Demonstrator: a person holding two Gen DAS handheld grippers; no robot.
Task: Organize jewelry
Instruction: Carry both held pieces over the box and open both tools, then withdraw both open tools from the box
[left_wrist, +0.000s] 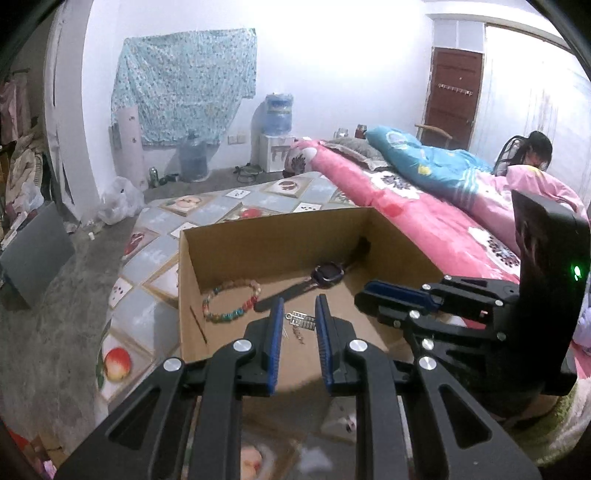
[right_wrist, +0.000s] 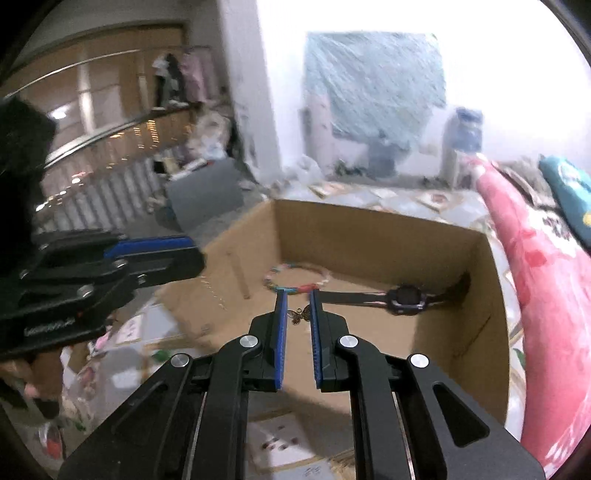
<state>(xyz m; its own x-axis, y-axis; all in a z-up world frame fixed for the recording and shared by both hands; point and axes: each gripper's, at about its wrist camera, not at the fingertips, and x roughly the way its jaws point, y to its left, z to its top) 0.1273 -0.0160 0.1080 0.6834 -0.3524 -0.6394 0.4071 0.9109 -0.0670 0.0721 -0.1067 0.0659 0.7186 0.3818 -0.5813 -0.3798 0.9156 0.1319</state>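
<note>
jewelry pinched in both tilted-down tools: left tool (left_wrist: 300, 308) clamps silver earring (left_wrist: 301, 320), right tool (right_wrist: 298, 301) butterfly charm (right_wrist: 299, 315).

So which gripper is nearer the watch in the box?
Right. The right gripper hovers just left of the watch; the left gripper sits much farther left.
</note>
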